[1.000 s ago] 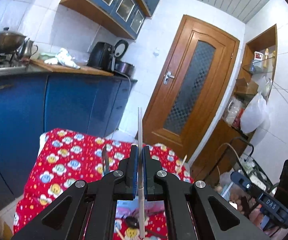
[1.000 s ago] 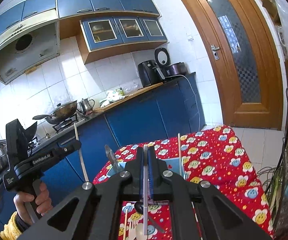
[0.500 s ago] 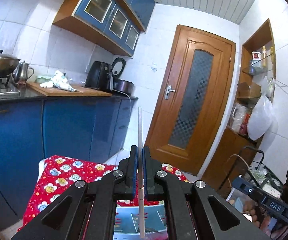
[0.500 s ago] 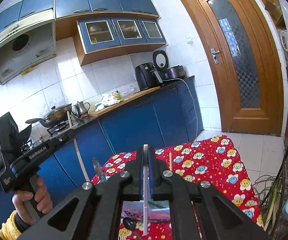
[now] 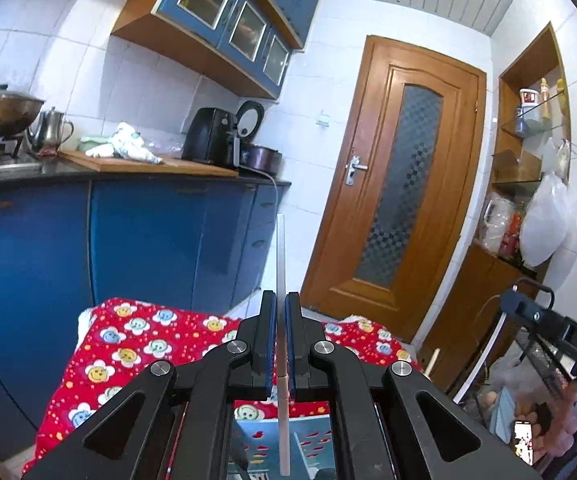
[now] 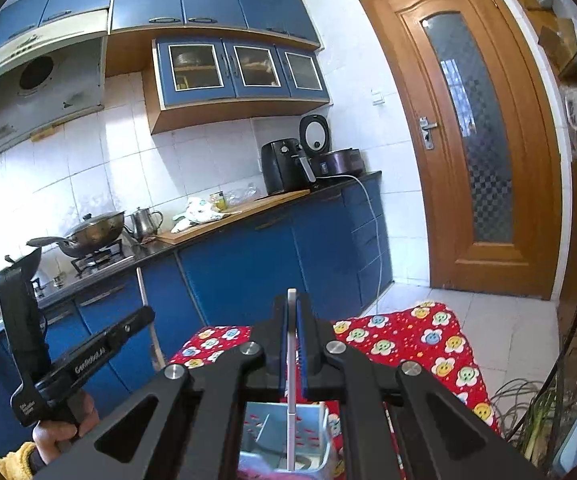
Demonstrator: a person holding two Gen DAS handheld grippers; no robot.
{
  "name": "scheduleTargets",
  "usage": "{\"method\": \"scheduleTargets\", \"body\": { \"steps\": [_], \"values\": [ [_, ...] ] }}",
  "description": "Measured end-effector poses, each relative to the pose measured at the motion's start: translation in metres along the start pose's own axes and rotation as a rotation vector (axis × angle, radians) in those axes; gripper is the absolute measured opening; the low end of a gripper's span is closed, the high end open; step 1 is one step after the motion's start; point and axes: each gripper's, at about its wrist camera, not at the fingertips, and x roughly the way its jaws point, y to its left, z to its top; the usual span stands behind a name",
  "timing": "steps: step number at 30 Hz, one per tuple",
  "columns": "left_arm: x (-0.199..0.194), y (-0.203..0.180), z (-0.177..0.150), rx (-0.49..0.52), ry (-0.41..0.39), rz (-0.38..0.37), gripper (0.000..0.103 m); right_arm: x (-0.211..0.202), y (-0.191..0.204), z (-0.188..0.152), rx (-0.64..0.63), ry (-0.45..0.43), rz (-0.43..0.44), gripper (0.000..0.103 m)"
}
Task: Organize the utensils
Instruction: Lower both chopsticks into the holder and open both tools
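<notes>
My left gripper (image 5: 280, 304) is shut on a thin chopstick (image 5: 281, 256), silver above and cream below, held upright between the blue pads. Its lower end hangs over a blue box with red prints (image 5: 312, 440) on the red flowered tablecloth (image 5: 136, 344). My right gripper (image 6: 291, 304) is shut on a white chopstick (image 6: 291, 432), also upright, with its lower end inside the same box (image 6: 268, 420). In the right wrist view the left gripper (image 6: 146, 314) shows at the left, held by a hand (image 6: 64, 432) in a yellow sleeve.
Blue kitchen cabinets (image 6: 248, 264) run behind the table, with a wok (image 6: 92, 228), kettle (image 6: 144, 220) and air fryer (image 6: 280, 164) on the counter. A wooden door (image 5: 400, 208) stands at the far right. A wire rack with bags (image 5: 528, 380) sits right of the table.
Both grippers have shifted across the table with their chopsticks still held. The loose utensils on the cloth have left view and the box now lies under both sets of fingers.
</notes>
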Motion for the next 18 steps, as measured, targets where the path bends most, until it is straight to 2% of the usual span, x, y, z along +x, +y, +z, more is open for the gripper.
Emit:
{"method": "scheduleTargets", "body": {
  "steps": [6, 14, 16, 18],
  "values": [
    [0.011, 0.009, -0.017, -0.013, 0.038, 0.001, 0.004, 0.021, 0.009, -0.015, -0.082, 0.022, -0.031, 0.006],
    [0.016, 0.013, -0.031, -0.022, 0.094, -0.011, 0.005, 0.045, 0.014, -0.040, -0.095, 0.119, 0.017, 0.007],
    [0.016, 0.013, -0.032, -0.022, 0.111, -0.016, 0.007, 0.047, 0.013, -0.044, -0.079, 0.132, 0.031, 0.013],
    [0.016, 0.013, -0.033, -0.024, 0.132, -0.016, 0.020, 0.047, 0.011, -0.046, -0.062, 0.137, 0.043, 0.020]
  ]
}}
